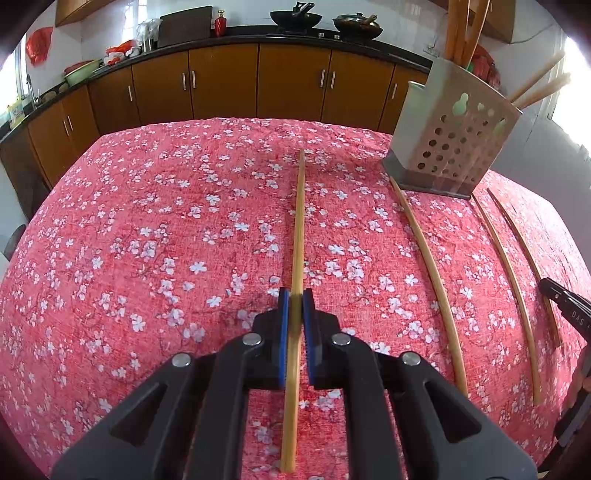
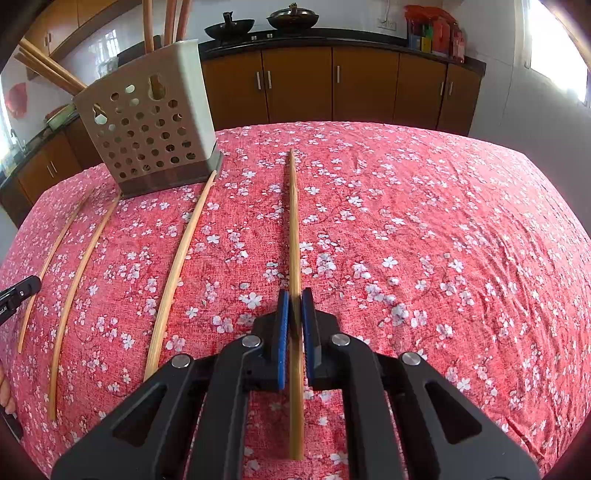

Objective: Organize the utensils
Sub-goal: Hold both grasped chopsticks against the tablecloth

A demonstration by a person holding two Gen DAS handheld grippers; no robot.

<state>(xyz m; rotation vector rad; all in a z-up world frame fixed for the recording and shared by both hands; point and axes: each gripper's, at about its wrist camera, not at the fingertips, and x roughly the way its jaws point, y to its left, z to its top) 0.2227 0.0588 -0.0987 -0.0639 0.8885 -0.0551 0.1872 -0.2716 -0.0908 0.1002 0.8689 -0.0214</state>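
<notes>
- Chopsticks, left wrist view: left gripper [image 1: 295,295] is clamped narrow on one chopstick [image 1: 300,221], blue pads [image 1: 283,325] pressing both sides; the stick runs straight ahead from the jaws over the red floral cloth [image 1: 147,240] on the bench.
- Three loose chopsticks lie flat on the cloth to the right: nearest one [image 1: 428,266], next one [image 1: 508,273], far one [image 1: 517,236]; all roughly parallel, apart from each other.
- Perforated utensil holder [image 1: 454,140] stands at the far right of the bench, upright; chopsticks stick out of its top. Nearest loose stick's far tip ends just beside its base.
- Black tip of right gripper [image 1: 561,302] shows at the right edge, over the far loose stick.
- Brown cabinets [image 1: 221,85] and woks [image 1: 295,18] behind.
- Right wrist view: right gripper [image 2: 295,295] pinches another chopstick [image 2: 293,221] tight between blue pads [image 2: 282,325]; stick points forward over the cloth [image 2: 443,240].
- Three loose sticks lie on the left: [image 2: 181,266], [image 2: 81,280], [image 2: 48,266].
- Holder [image 2: 147,129] stands far left, sticks inside it.
- Left gripper tip [image 2: 18,291] at the left edge.
</notes>
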